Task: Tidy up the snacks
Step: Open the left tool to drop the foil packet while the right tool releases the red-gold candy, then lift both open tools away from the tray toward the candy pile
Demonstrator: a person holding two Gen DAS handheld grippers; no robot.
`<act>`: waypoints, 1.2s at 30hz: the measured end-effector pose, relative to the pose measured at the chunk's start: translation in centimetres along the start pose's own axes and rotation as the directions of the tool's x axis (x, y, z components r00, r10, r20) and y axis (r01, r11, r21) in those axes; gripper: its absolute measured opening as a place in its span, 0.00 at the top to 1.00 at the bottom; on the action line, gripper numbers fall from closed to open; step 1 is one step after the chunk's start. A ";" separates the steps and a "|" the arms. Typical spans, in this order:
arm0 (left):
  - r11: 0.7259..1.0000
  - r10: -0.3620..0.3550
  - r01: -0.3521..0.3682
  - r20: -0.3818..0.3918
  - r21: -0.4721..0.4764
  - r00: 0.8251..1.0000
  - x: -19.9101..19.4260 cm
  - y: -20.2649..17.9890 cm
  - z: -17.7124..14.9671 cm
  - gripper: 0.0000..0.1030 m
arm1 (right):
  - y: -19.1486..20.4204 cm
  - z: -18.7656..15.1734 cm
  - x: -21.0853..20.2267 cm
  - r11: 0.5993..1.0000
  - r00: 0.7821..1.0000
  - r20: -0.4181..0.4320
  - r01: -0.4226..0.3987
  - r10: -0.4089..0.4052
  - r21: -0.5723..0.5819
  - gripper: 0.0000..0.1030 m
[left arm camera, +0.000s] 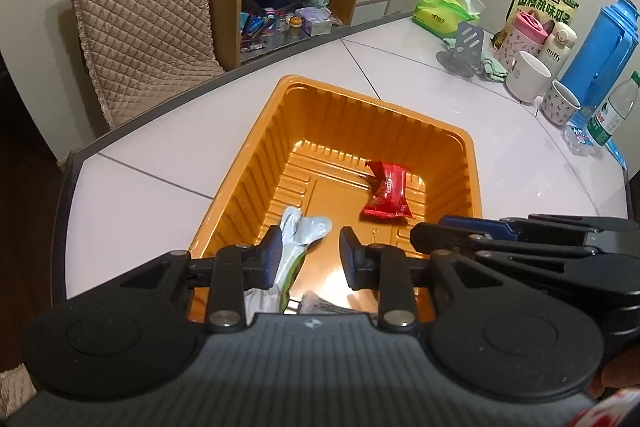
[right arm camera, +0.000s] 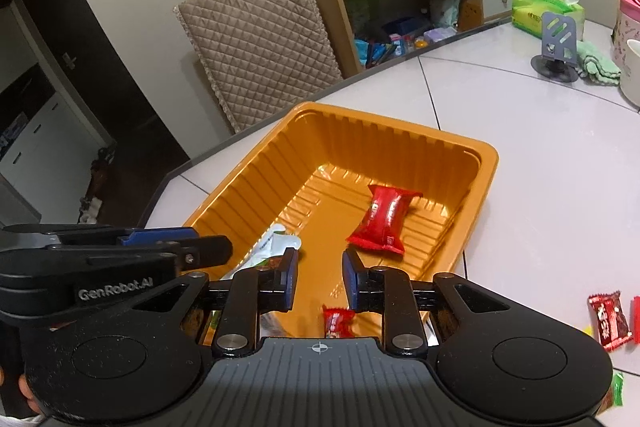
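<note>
The left tool (left arm camera: 308, 255) is tilting down over the near end of the orange plastic tray (left arm camera: 256, 131). Its jaws are spread a little, and a white-green snack pouch (left arm camera: 304, 233) is leaning against the left pad only, so nothing is being pinched. The right tool (right arm camera: 318, 277) is hanging beside it, also sloping down into the tray, jaws slightly apart and empty. A red snack packet (right arm camera: 382, 217) is lying on the tray floor, and a small red candy (right arm camera: 336, 321) below the right tool. More wrapped snacks (right arm camera: 610, 319) are waiting on the white worktop (right arm camera: 560, 187) at right.
</note>
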State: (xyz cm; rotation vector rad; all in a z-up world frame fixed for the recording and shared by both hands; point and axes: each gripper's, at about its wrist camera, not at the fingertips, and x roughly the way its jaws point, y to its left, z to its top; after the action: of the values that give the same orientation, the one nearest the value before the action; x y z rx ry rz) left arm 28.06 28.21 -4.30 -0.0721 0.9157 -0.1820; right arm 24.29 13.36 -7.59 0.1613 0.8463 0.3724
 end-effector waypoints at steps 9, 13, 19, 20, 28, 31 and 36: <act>1.000 0.001 0.000 0.015 -0.027 1.000 -2.7 -0.3 -1.5 0.70 | 0.2 -1.1 -1.7 1.000 1.000 -0.010 -0.004 0.004 0.003 0.75; 0.999 0.004 -0.003 0.028 -0.035 1.000 -4.0 -0.6 -2.0 0.69 | 0.4 -1.5 -2.6 1.000 1.000 -0.006 -0.006 0.006 -0.001 0.74; 0.999 0.010 -0.008 0.048 -0.045 0.999 -6.1 -1.4 -3.1 0.64 | 0.7 -2.5 -4.8 1.000 1.000 0.008 -0.021 0.021 -0.008 0.67; 0.999 0.011 -0.008 0.051 -0.046 0.999 -6.4 -1.6 -3.3 0.64 | 0.7 -2.7 -5.3 1.000 1.000 0.012 -0.023 0.023 -0.009 0.65; 0.998 0.013 -0.009 0.066 -0.059 0.998 -9.0 -3.1 -5.3 0.59 | 1.0 -4.2 -8.7 0.999 0.998 0.042 -0.043 0.043 0.001 0.50; 0.998 0.018 -0.013 0.069 -0.064 0.997 -10.1 -3.7 -6.1 0.58 | 0.9 -4.9 -10.0 0.999 0.998 0.048 -0.049 0.048 0.005 0.47; 0.997 0.024 -0.019 0.076 -0.071 0.997 -11.6 -4.9 -7.6 0.53 | 0.3 -6.0 -11.9 0.998 0.997 0.050 -0.055 0.055 0.014 0.43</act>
State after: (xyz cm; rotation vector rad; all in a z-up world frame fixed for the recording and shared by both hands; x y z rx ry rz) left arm 14.51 25.66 0.87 -0.1334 0.8461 -0.1262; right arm 12.49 9.07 -3.14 0.2073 0.7971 0.4122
